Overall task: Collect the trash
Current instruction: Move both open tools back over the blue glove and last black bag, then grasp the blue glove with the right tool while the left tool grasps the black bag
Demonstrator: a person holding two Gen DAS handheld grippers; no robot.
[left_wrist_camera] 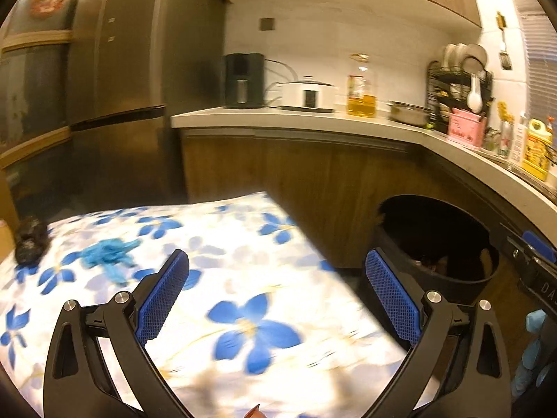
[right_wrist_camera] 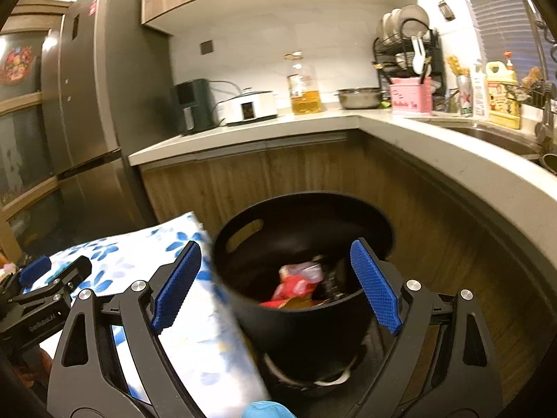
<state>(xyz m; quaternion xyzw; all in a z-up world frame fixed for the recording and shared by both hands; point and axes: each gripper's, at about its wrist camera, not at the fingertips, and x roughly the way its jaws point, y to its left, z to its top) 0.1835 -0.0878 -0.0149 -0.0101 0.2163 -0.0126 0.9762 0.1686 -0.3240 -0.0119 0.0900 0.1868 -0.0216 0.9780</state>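
Left wrist view only: crumpled blue trash (left_wrist_camera: 110,256) and a dark clump (left_wrist_camera: 30,242) lie apart on the floral cloth (left_wrist_camera: 243,278).
Right wrist view only: the black bin's (right_wrist_camera: 296,310) inside.
Bin contents: red and pink wrappers (right_wrist_camera: 296,280) among darker scraps, hard to tell apart.
Bin position: on the floor, just beside the cloth's edge, below the counter (right_wrist_camera: 435,146).
Left gripper (left_wrist_camera: 276,294): fingers spread wide, empty, over the cloth.
Right gripper (right_wrist_camera: 276,284): fingers spread wide, empty, above the bin.
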